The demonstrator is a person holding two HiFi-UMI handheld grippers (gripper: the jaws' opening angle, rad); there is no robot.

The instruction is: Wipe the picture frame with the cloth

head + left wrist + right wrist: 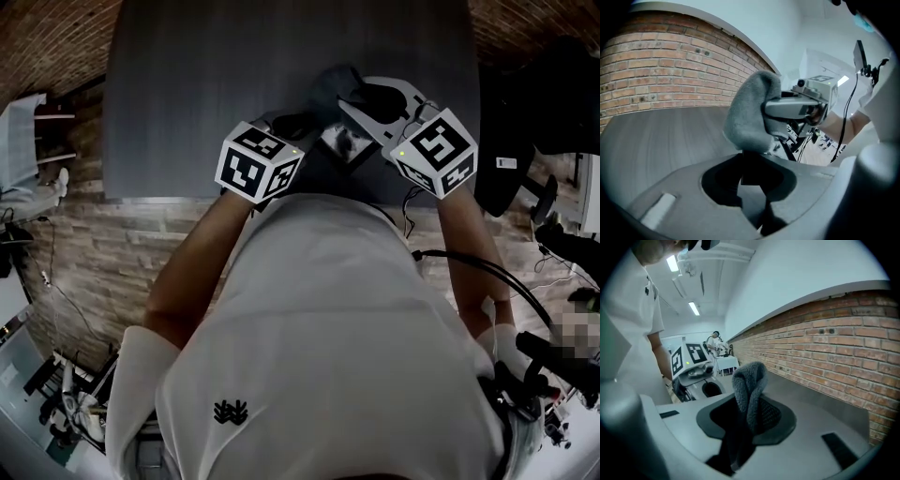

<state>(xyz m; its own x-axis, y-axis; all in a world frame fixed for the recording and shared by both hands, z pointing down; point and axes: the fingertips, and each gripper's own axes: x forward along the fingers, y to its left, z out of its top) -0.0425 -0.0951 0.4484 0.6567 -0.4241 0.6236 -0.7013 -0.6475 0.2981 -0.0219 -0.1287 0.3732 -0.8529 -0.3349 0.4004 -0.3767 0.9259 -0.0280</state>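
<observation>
Cloth is what my right gripper has. Its jaws are pressed in on a fold of the grey fabric, and the rest stands up in a bunched hump above them. My left gripper is part-way closed, clamped on one edge of the picture frame. In the left gripper view the frame shows as a dark slab rising straight out from between the jaws.

From the head view, the frame sits between the two grippers, tilted, with its face turned up towards me, over the near part of the surface. I cannot tell whether any corner of it rests on the surface. The cloth is at the frame's far edge. In the left gripper view it looks to touch there, though I cannot be sure of contact.

As for edges, the near edge of the surface runs just under both marker cubes, so both grippers are close to that lip. The right-hand edge of the surface is near the right gripper. To the left and towards the far side, the dark grey surface stretches wide. A brick wall runs along behind it, well apart from the frame.
</observation>
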